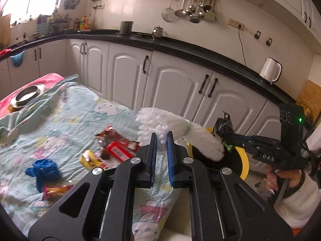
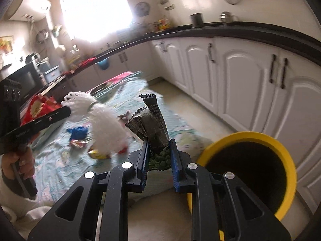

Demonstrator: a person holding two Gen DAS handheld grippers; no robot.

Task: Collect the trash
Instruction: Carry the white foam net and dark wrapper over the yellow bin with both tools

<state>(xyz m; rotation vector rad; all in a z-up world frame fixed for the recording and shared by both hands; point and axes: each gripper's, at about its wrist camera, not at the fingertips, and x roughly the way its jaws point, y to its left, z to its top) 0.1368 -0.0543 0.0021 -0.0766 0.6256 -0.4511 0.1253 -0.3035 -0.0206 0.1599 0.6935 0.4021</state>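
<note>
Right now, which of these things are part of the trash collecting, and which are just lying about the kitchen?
Part of the job:
- white fluffy item in the left gripper
- dark snack packet in the right gripper
- yellow bin
- red wrapper
- blue wad

Just lying about:
- white kettle
- steel bowl
- hanging ladles

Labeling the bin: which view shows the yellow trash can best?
Right wrist: the yellow trash can shows its full rim and dark inside. Left wrist shows only rim slivers behind the left claw and white trash.
</note>
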